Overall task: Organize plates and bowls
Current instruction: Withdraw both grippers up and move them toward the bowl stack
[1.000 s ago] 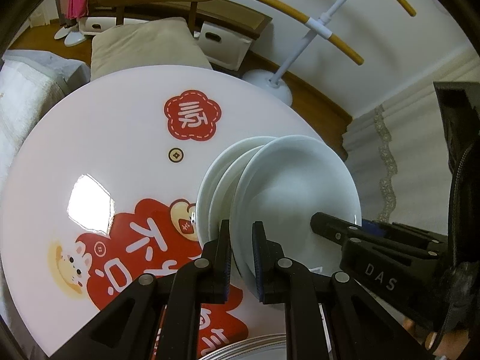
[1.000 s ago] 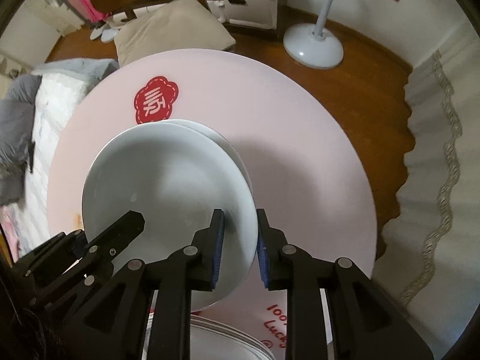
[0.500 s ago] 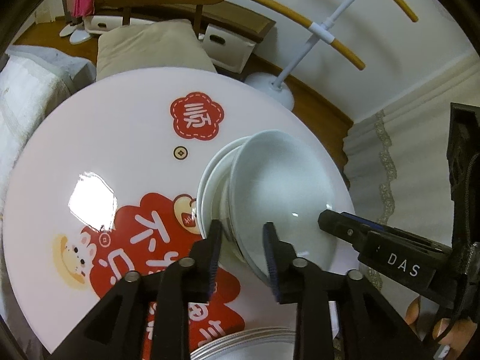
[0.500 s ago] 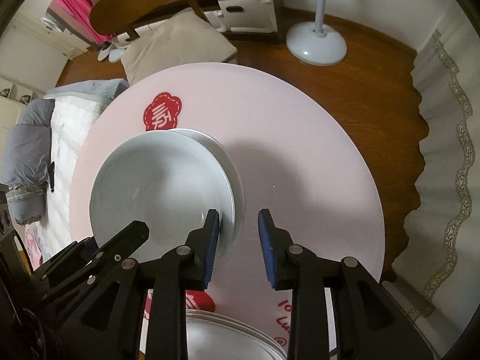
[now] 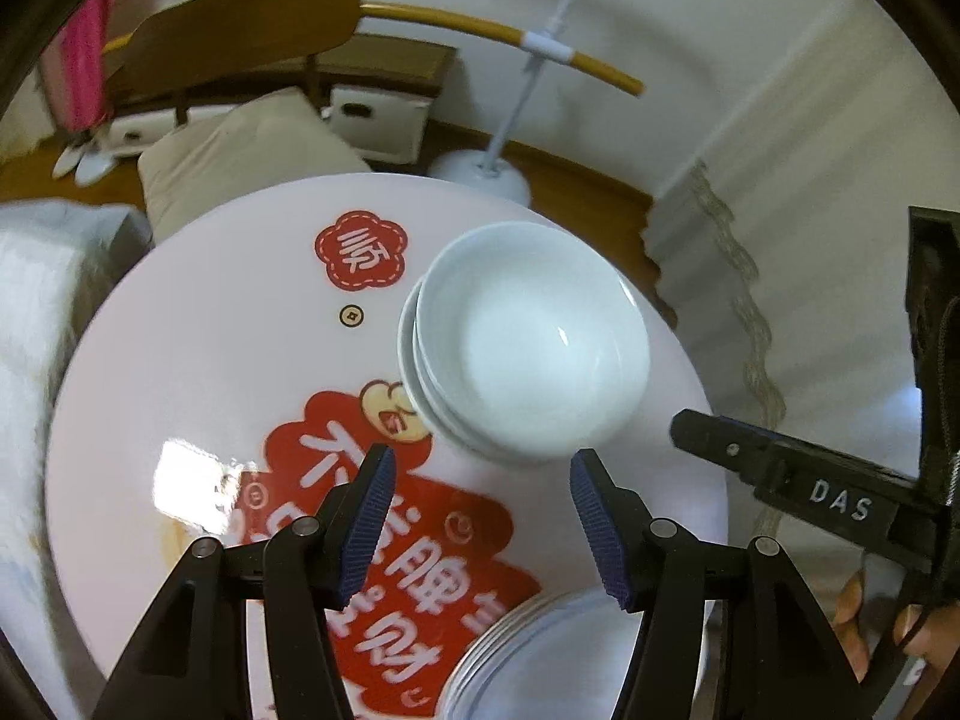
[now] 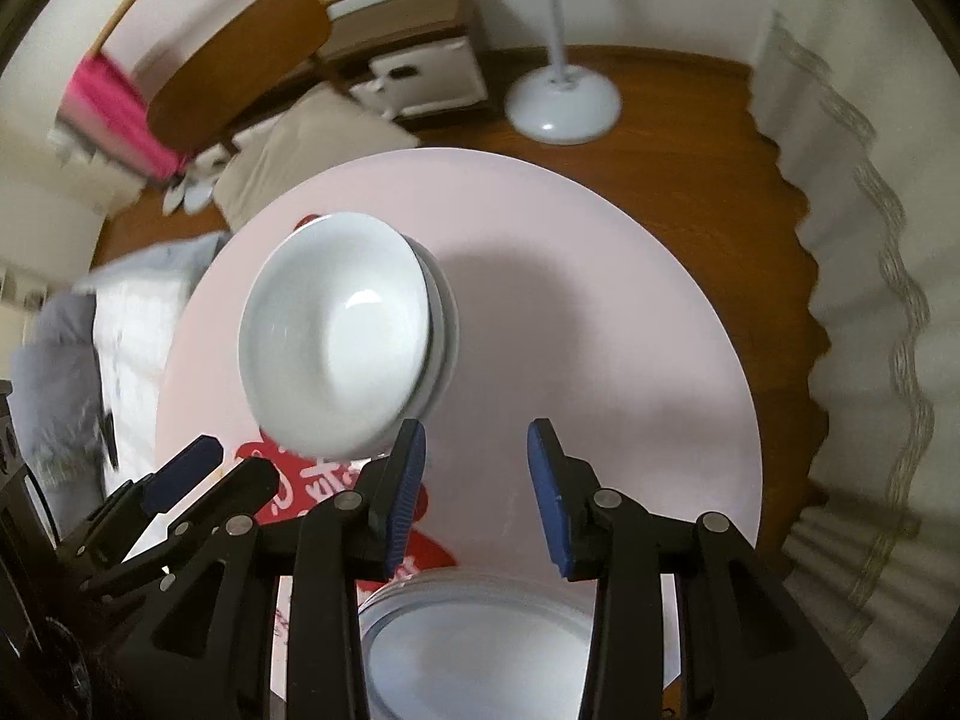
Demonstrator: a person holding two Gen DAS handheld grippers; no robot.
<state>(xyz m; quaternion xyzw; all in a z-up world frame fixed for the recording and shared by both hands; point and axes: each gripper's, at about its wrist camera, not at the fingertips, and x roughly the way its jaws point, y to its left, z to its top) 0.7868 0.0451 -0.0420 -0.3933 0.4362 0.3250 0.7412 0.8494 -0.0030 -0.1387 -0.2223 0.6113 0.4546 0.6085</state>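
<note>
A stack of white bowls (image 5: 528, 342) (image 6: 342, 336) rests on the round pink table (image 5: 198, 324) (image 6: 588, 312), the top one sitting slightly off-centre. My left gripper (image 5: 483, 474) hovers just in front of the stack, jaws opening, nothing between them. My right gripper (image 6: 477, 450) hangs to the right of the stack, jaws also opening and empty. A stack of white plates (image 5: 558, 660) (image 6: 474, 642) lies at the near table edge, partly hidden behind both grippers' fingers. The right gripper (image 5: 798, 480) also shows at the right of the left wrist view.
The table carries red printed decals (image 5: 360, 249). Beyond it stand a wooden chair (image 5: 240, 30) with a beige cushion (image 5: 252, 150), a white fan base (image 6: 561, 102) on the wooden floor, and a lace curtain (image 6: 870, 240) at the right.
Both grippers let go of the top bowl's rim, opened, and drew back and up. The bowl settled onto the stack.
</note>
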